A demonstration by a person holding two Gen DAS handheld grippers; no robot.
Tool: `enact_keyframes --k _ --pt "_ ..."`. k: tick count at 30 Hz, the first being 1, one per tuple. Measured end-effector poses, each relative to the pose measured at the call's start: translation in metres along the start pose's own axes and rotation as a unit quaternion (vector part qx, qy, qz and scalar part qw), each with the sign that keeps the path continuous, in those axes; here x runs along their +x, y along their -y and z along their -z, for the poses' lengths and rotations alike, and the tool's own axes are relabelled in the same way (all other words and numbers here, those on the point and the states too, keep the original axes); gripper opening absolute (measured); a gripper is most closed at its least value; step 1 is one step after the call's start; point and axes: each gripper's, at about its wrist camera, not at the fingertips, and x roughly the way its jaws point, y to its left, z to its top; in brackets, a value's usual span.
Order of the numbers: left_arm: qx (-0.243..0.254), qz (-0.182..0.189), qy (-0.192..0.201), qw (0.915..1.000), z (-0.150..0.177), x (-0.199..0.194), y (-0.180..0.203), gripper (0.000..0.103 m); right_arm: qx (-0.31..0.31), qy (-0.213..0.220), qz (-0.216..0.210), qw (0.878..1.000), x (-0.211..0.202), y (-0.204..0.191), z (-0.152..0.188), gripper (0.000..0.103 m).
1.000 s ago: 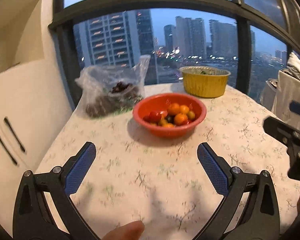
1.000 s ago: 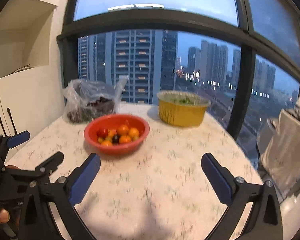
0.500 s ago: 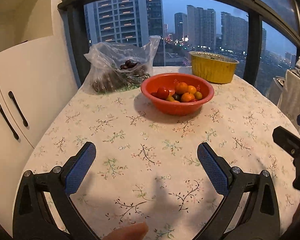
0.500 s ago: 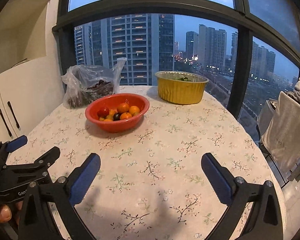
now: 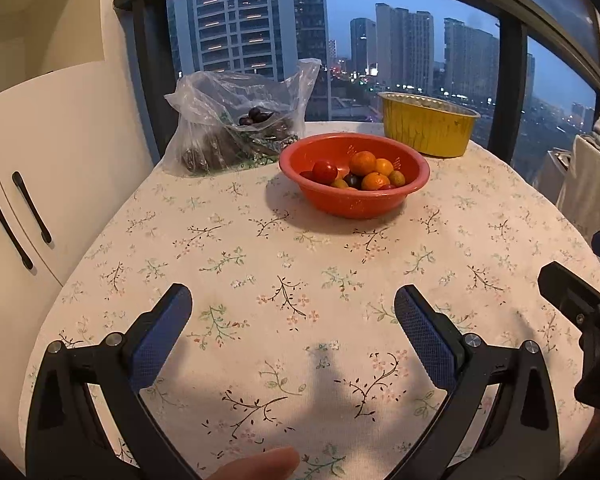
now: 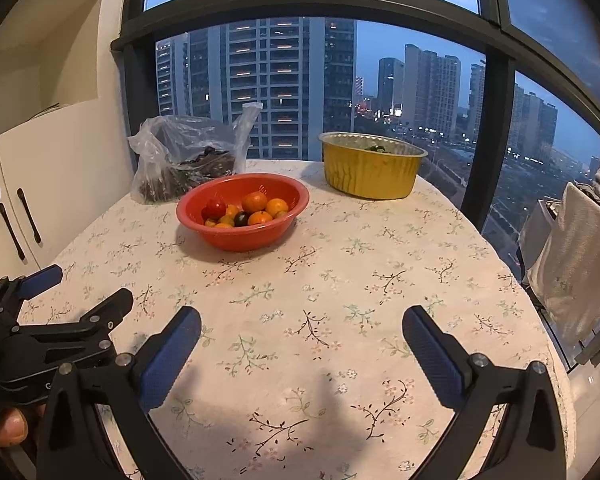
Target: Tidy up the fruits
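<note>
Red bowl holds mixed fruits.

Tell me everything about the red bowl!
The red bowl looks like plastic, round, with tiny strainer holes inside. It stands upright on the flowery tablecloth, in front of a clear plastic bag and left of a gold foil pan. Inside lie small orange fruits, a red one and a dark one. No gripper touches it.

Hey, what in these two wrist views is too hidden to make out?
- Plastic bag: both views, crumpled film blurs the dark contents.
- Yellow foil pan: both views, its wall hides all but a green scrap.
- Red bowl: lower fruit buried under the top layer.
</note>
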Motion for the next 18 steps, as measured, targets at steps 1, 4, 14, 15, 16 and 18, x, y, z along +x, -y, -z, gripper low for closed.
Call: enact_keyframes --k 1,4,14,15,16,18 --pt "0.001 0.0 0.0 1.0 0.0003 0.0006 0.0001 0.103 0.0 -0.001 0.0 1.0 0.0007 -0.0003 0.0003 0.103" --pt "0.0 -0.001 -0.003 1.0 0.0012 0.0026 0.0001 0.103 -0.001 -0.004 -0.001 1.0 0.0023 -0.0009 0.0008 0.103" --pt "0.0 -0.002 -0.008 1.0 0.0037 0.008 -0.0012 0.103 -0.004 -0.008 -0.003 1.0 0.0044 -0.0033 0.0023 0.103" --pt "0.0 -0.002 -0.008 1.0 0.004 0.0084 -0.0012 0.103 -0.004 -0.008 -0.003 1.0 0.0046 -0.0036 0.0026 0.103" --pt "0.0 -0.002 -0.009 1.0 0.0045 0.0088 -0.0013 0.103 -0.004 -0.009 -0.004 1.0 0.0048 -0.0036 0.0029 0.103" --pt "0.0 -0.002 -0.009 1.0 0.0049 0.0091 -0.0013 0.103 -0.005 -0.009 -0.004 1.0 0.0053 -0.0043 0.0031 0.103"
